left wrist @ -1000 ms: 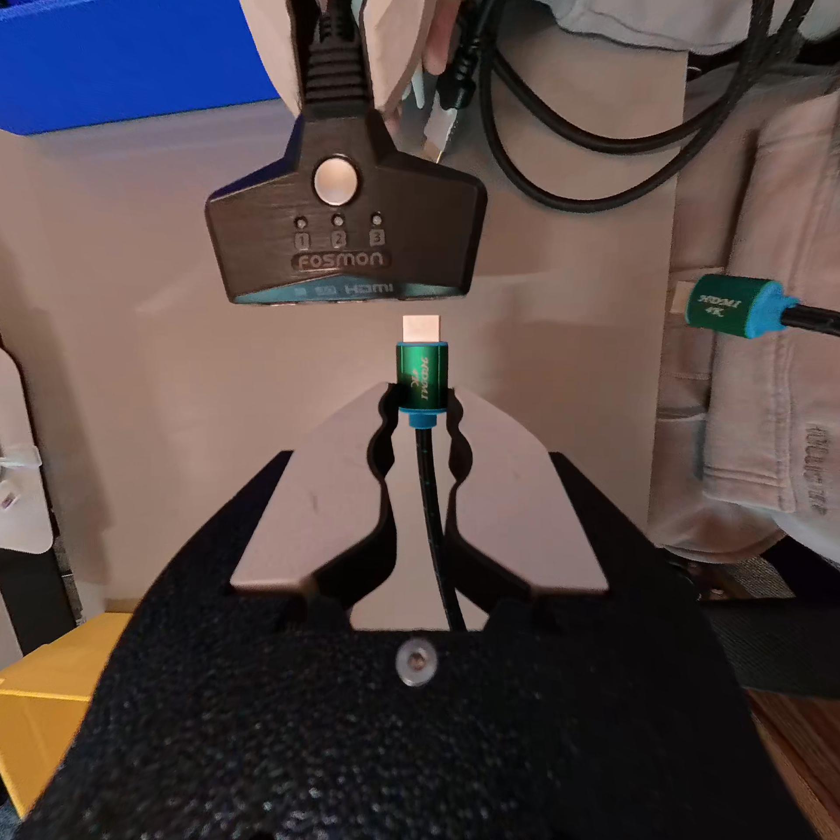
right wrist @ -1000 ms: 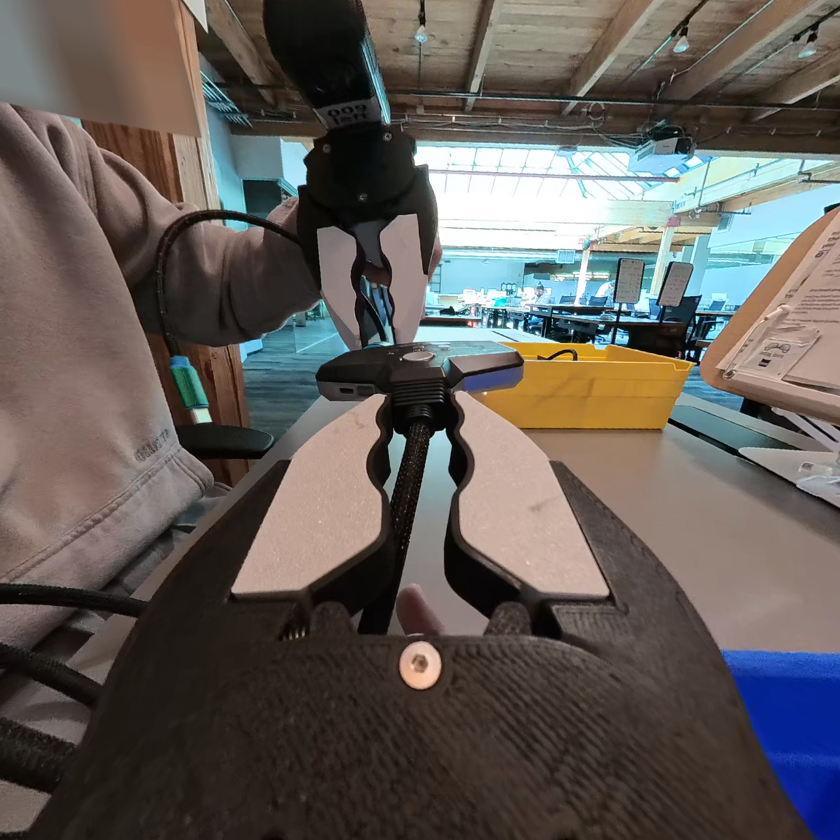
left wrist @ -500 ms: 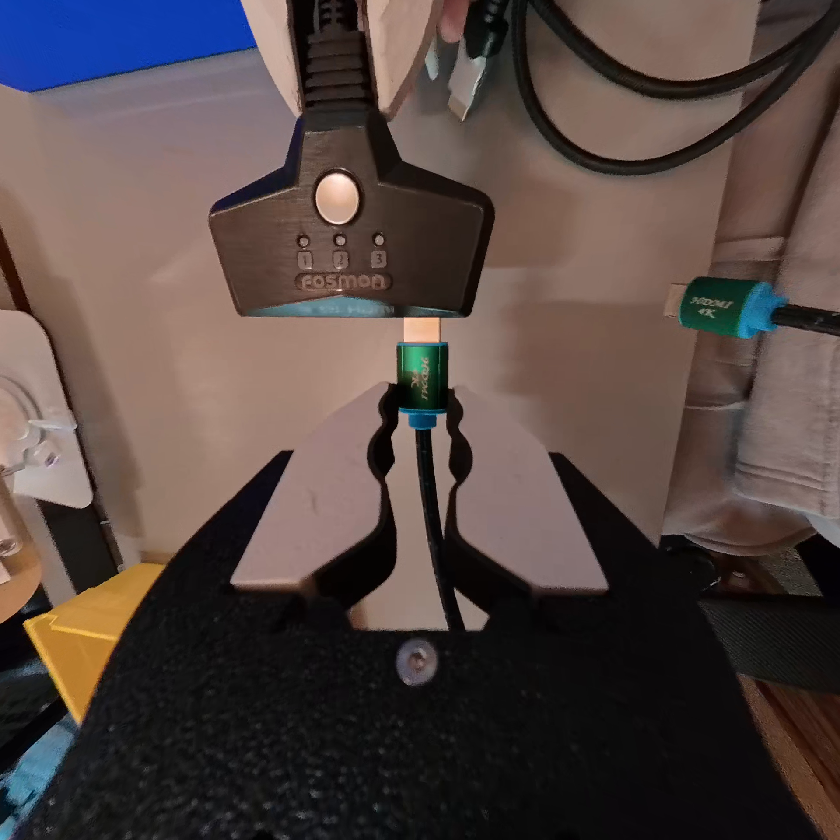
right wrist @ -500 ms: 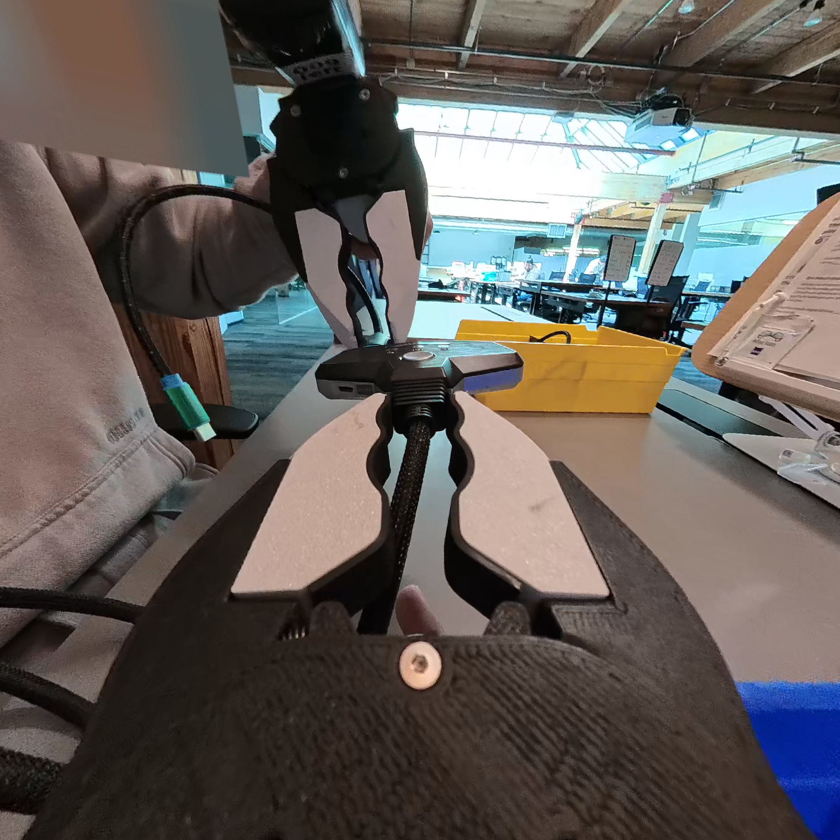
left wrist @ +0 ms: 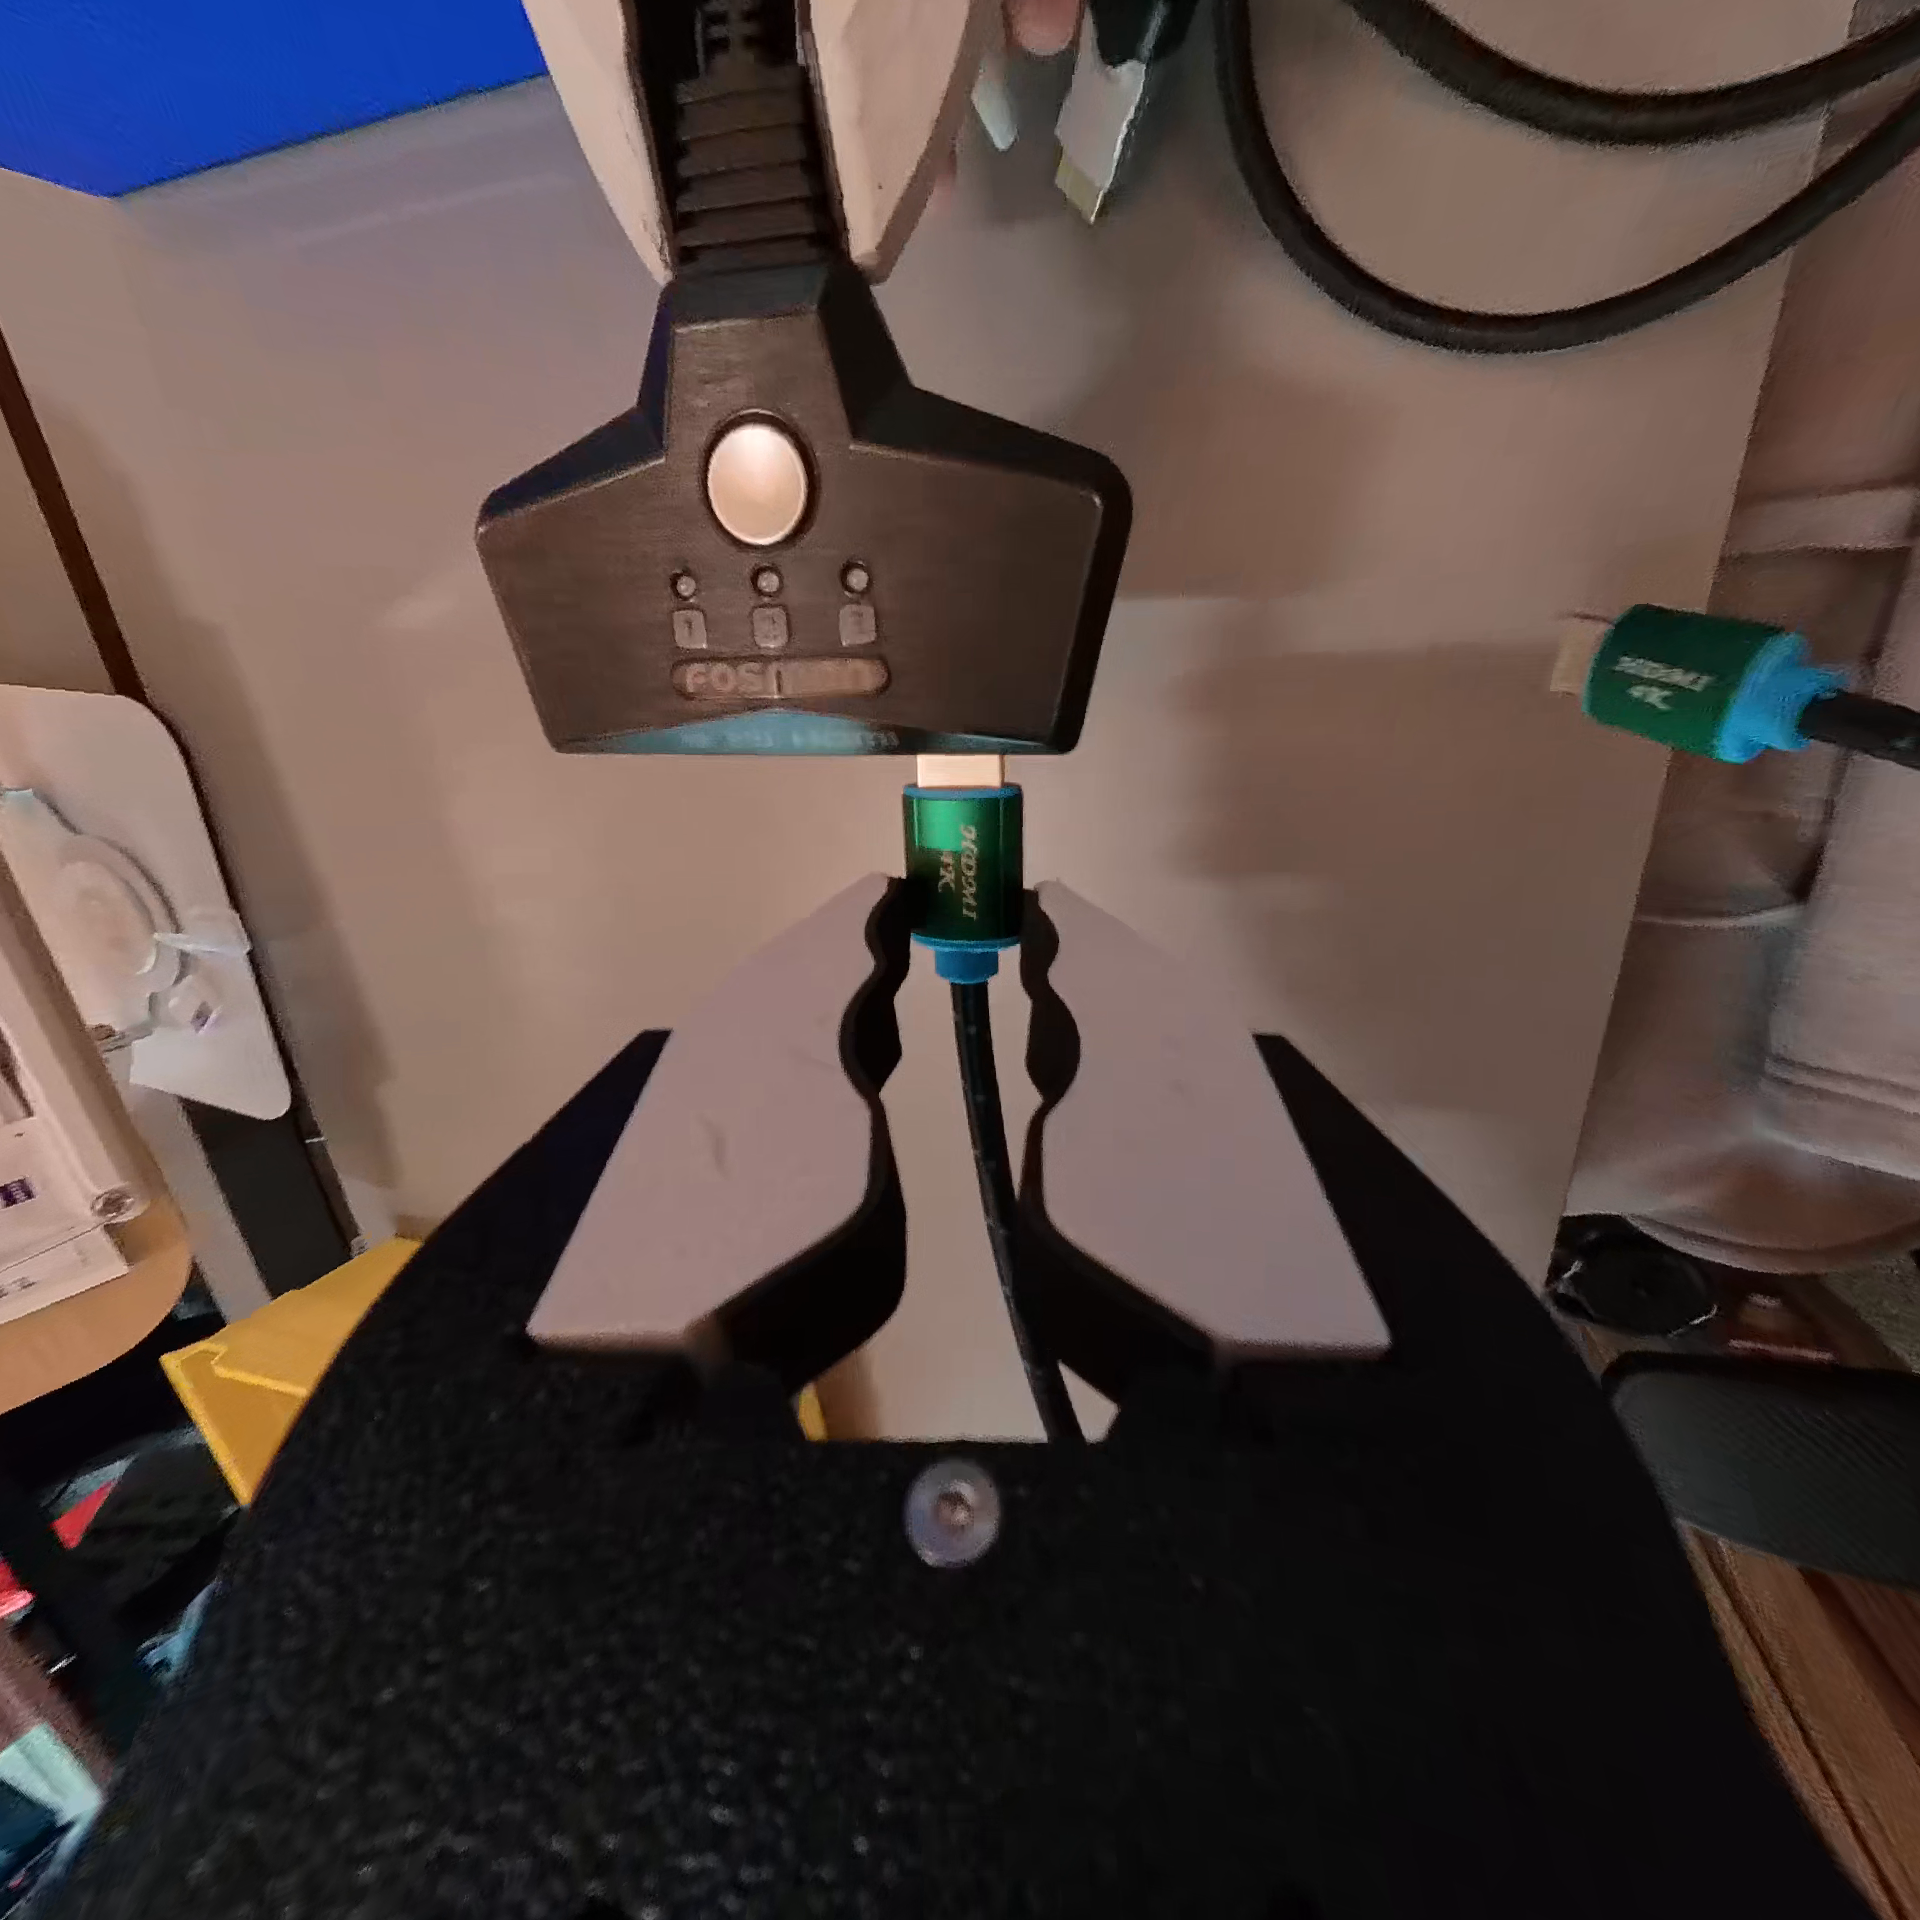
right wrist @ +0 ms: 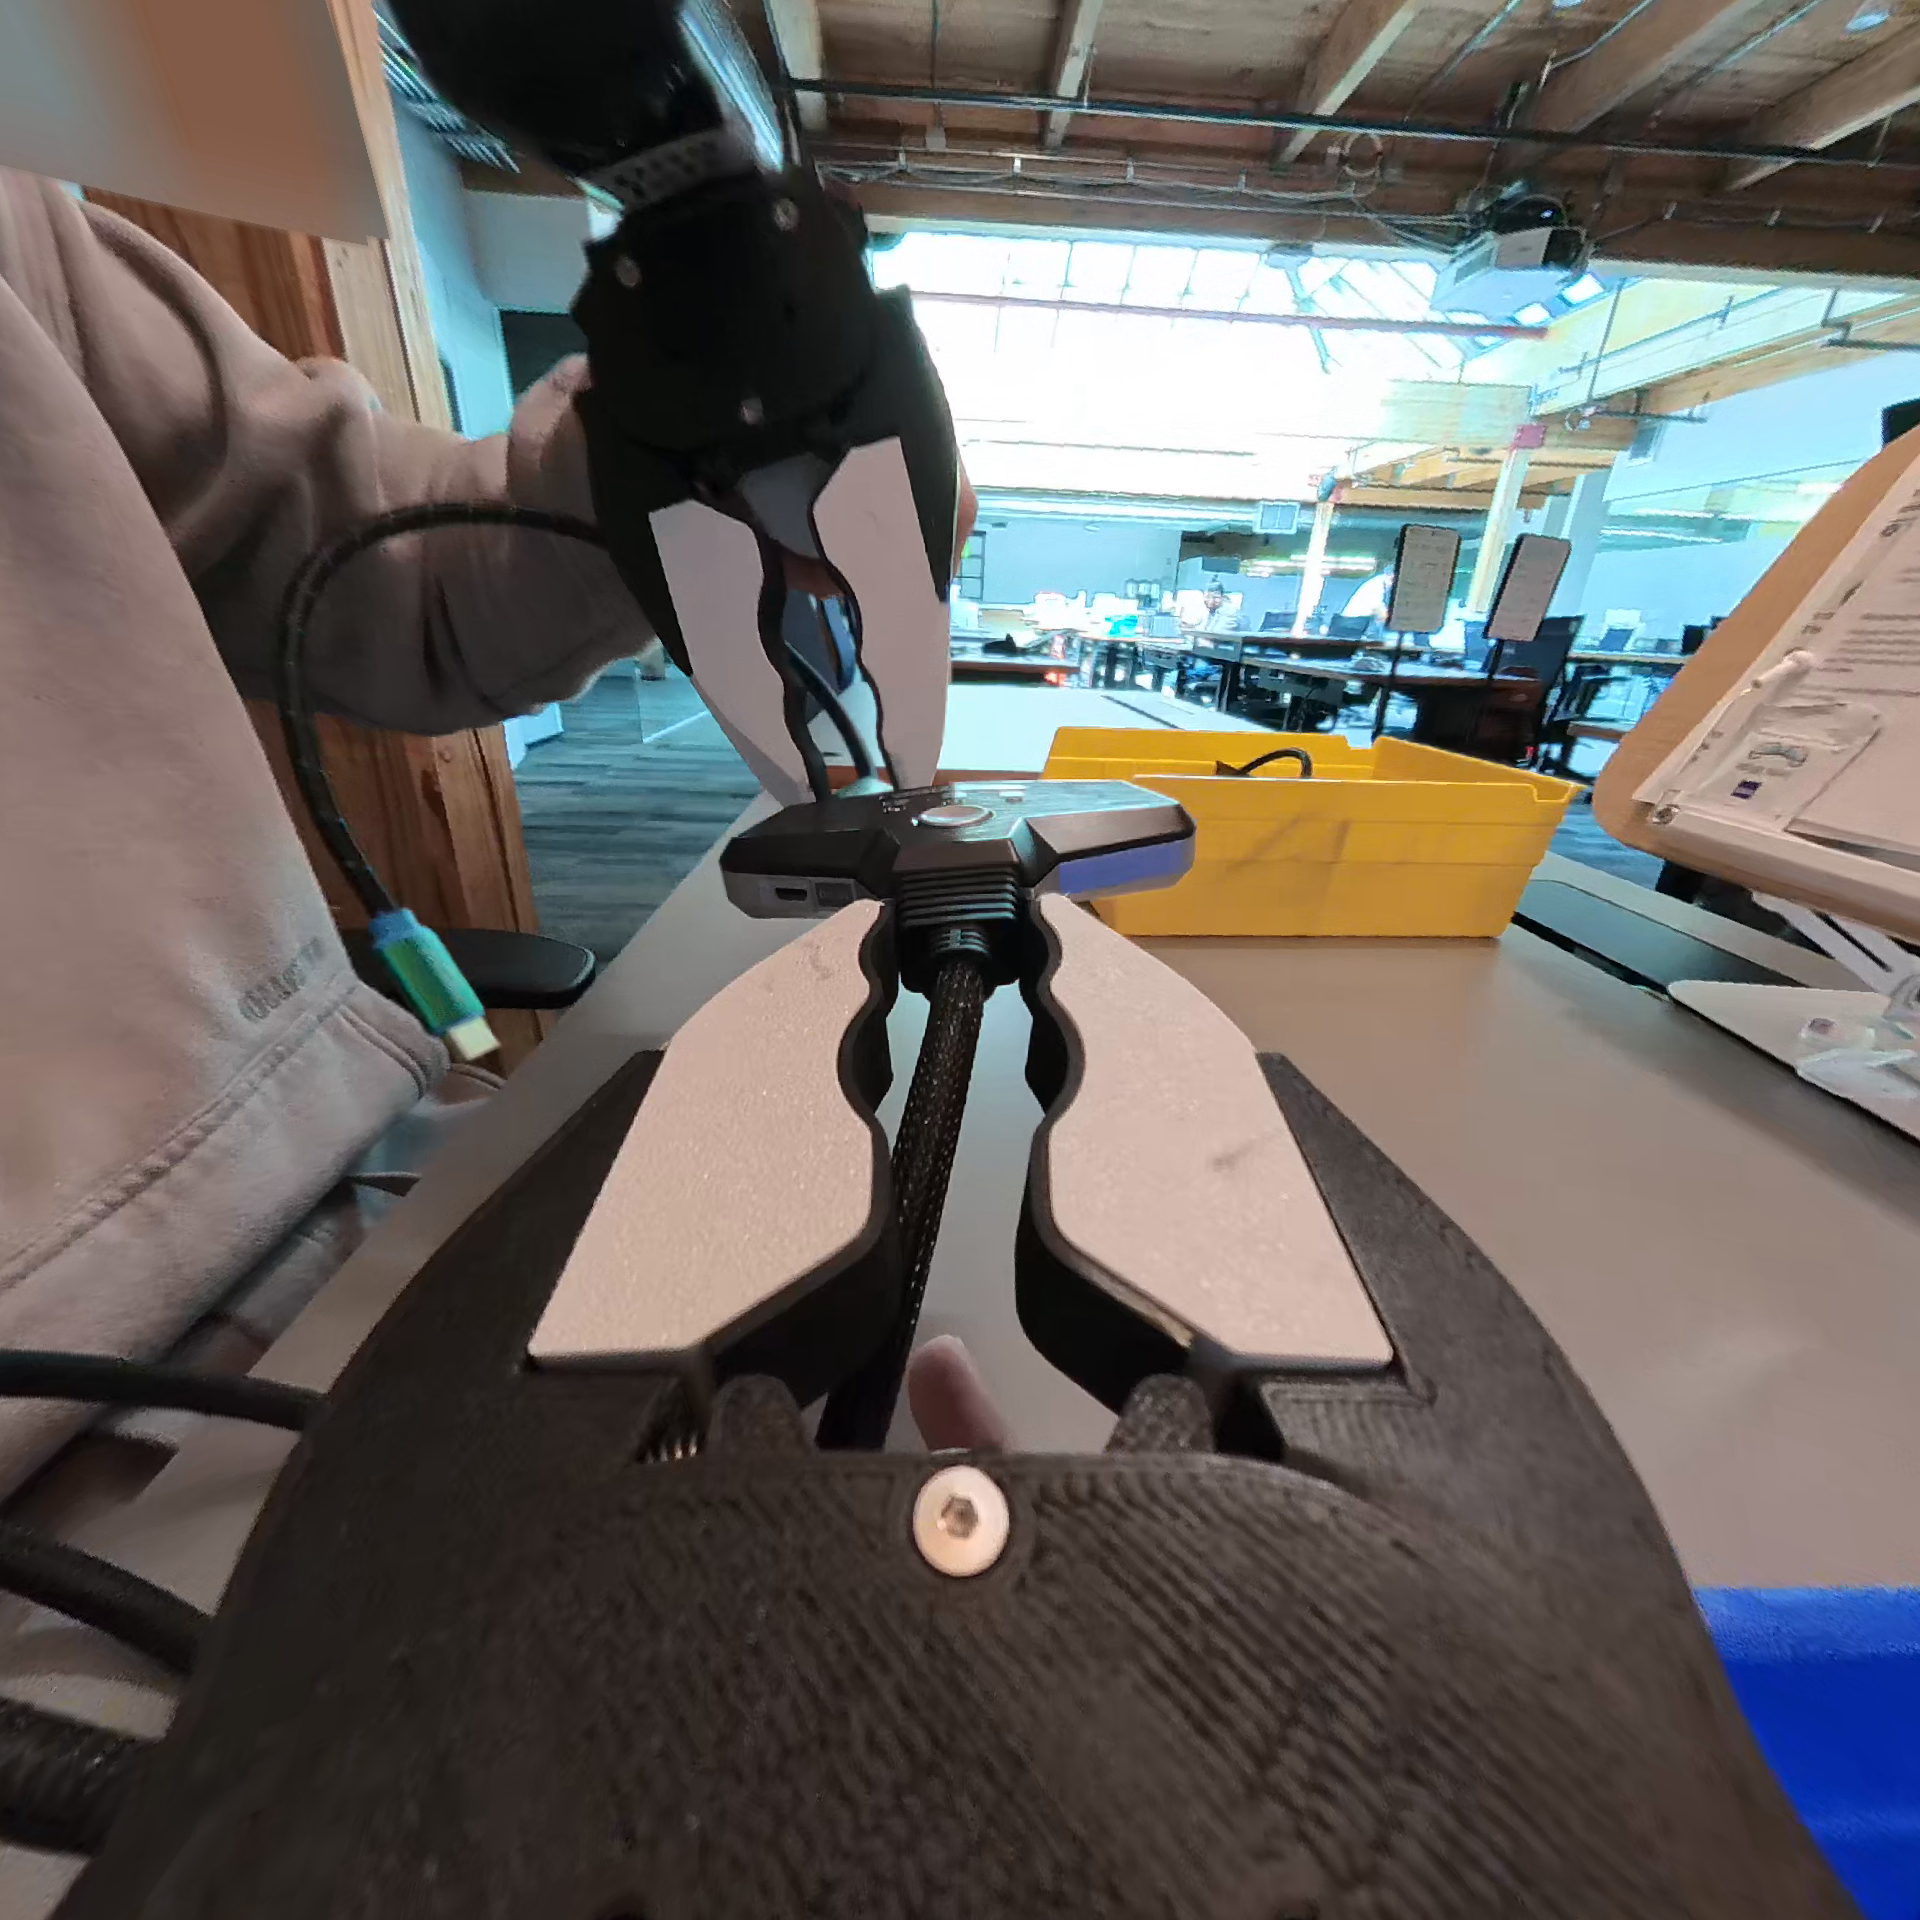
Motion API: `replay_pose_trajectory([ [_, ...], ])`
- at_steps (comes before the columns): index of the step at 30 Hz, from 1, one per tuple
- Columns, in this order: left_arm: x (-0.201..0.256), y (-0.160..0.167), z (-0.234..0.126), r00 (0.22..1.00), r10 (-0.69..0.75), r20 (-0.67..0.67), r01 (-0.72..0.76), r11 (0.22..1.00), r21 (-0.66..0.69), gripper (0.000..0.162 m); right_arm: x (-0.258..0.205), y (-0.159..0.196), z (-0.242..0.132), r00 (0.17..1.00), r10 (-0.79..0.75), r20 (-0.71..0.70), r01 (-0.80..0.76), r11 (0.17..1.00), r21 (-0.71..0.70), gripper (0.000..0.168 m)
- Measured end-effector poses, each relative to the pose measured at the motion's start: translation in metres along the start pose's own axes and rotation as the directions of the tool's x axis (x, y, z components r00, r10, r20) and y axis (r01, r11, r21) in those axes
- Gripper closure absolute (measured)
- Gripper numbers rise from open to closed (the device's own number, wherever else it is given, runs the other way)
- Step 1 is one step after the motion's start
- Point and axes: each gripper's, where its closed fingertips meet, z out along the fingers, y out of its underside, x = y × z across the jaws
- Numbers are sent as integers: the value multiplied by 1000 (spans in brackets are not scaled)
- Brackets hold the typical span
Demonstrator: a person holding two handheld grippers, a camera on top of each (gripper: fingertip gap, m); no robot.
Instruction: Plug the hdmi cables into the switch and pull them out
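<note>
The left gripper was clamped on one green plug, whose metal tip met the switch's near edge. The right gripper pinched the switch's ribbed collar, holding it above the bench. A second green plug dangled free beside the sweatshirt. One yellow bin sat on the bench beyond the switch.

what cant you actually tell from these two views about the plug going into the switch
- How deep the green plug sits: left wrist view, the switch body hides its ports and the plug's metal tip.
- The same joint: right wrist view, hidden behind the switch.
- Where the second green plug's cable runs: cut off by the left wrist view's right edge.
</note>
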Motion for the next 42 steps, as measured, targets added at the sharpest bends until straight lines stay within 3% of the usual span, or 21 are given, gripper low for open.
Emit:
replay_pose_trajectory([
  [1, -1, 0, 0, 1000, 4, 9, -4, 1000, -13, 142, 1, 1, 0, 1000, -3, -5, 3, 1000, -6, 146],
  [18, -1, -3, 6, 999, -39, -34, 41, 998, 55, 143, 4, 5, 1, 1000, 28, -11, -28, 999, -19, 146],
  [24, -14, -15, -18, 986, -161, -30, 162, 936, 314, 133, 4, -10, -6, 1000, -7, -30, 9, 998, 59, 146],
  [27, -49, -3, -61, 936, -351, -41, 319, 789, 526, 125, 10, -9, -11, 997, -15, -70, 19, 999, 47, 146],
  [29, -89, 32, -84, 843, -536, -53, 449, 645, 618, 122, 10, -7, -9, 997, -20, -73, 23, 999, 41, 146],
  [31, -135, 95, -88, 643, -762, -75, 614, 455, 645, 122, 10, -5, -6, 997, -26, -70, 28, 999, 24, 146],
  [33, -170, 172, -69, 361, -926, -111, 757, 222, 615, 120, 10, -2, -4, 997, -36, -71, 36, 999, 6, 146],
  [36, -198, 264, -25, -30, -976, -218, 809, -152, 569, 123, 3, -7, -3, 998, -61, -34, 63, 997, 39, 146],
  [38, -210, 280, -5, -139, -914, -380, 769, -342, 541, 124, 0, -9, -1, 998, -57, -19, 58, 997, 55, 146],
  [42, -217, 289, 40, -215, -883, -416, 800, -404, 443, 123, -1, -10, -3, 999, -41, -8, 42, 996, 78, 146],
])
